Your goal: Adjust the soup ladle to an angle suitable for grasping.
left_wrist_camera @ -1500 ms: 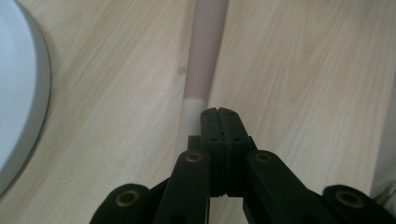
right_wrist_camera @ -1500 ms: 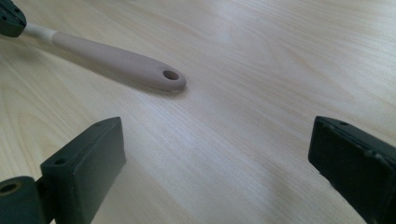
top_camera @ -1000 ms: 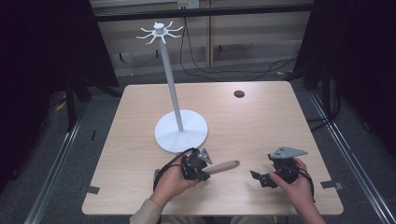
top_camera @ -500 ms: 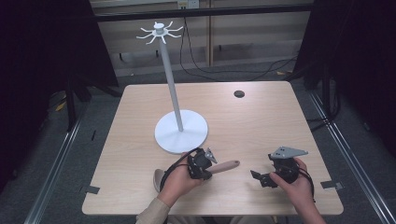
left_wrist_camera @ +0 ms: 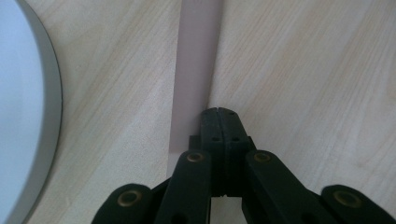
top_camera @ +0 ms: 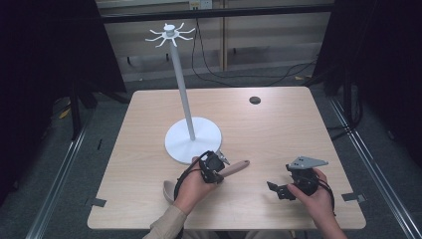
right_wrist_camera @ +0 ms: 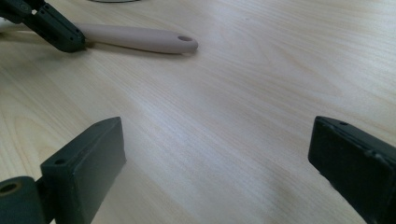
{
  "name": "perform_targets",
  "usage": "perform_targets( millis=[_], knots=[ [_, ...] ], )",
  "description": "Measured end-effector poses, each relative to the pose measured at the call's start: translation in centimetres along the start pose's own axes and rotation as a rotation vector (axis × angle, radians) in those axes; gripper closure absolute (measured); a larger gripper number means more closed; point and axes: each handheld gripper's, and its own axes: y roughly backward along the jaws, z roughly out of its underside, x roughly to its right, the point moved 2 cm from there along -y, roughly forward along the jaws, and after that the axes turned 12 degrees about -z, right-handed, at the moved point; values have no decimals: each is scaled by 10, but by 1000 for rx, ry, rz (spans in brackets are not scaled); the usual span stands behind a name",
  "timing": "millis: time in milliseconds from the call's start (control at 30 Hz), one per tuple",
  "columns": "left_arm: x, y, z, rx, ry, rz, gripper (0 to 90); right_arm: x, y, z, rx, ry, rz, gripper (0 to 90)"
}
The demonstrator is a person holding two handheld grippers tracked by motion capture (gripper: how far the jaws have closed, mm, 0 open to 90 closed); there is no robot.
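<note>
The spoon [top_camera: 219, 174] is lying flat on the table [top_camera: 278, 129], just beside the stand's base [top_camera: 193, 139]. Its handle is met by the left gripper [left_wrist_camera: 218, 116], whose 2 jaws are seen pressed together beside it, seemingly not gripping. The right gripper [right_wrist_camera: 215, 154] is held apart, jaws wide, presumably waiting.

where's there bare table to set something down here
Bare wood runs across the right half, between the white stand base and the table's right edge, with only a small dark disc near the far edge. The near middle is crowded: the left gripper is at the spoon, the right gripper beside it.
</note>
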Motion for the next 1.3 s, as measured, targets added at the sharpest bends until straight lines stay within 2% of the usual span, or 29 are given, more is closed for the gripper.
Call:
perform_targets(
  millis=[100, 300, 367, 400, 533, 567, 600, 767, 933, 1267, 1300],
  knots=[
    [-2, 0, -2, -12, -5, -25, 900, 1, 1, 0, 1, 0, -1, 33],
    [-2, 2, -1, -25, 11, 4, 893, 0, 0, -1, 4, 1, -8, 33],
    [-4, 6, 0, -21, 16, 4, 872, 0, 0, 0, 4, -1, -8, 33],
    [-4, 8, 1, -11, 32, 11, 850, 0, 0, 0, 3, -3, -8, 34],
    [-9, 20, 3, -10, 22, 10, 777, 0, 0, 0, 6, -3, -10, 33],
    [-11, 23, 3, -11, 16, 3, 767, 0, 0, -1, 9, -4, -7, 34],
    [-11, 25, 4, -5, 26, -13, 758, 0, -1, -1, 8, -6, -9, 34],
    [-16, 31, 6, -27, 33, -39, 719, -1, -2, -2, 10, -6, -17, 34],
    [-17, 27, 8, -48, 38, -49, 695, -2, -2, -3, 13, -3, -24, 34],
    [-17, 16, 8, -94, 0, -34, 687, -2, -2, -4, 18, -8, -29, 34],
    [-16, 15, 8, -93, 6, -31, 687, -2, -2, -4, 19, -9, -28, 34]
  ],
)
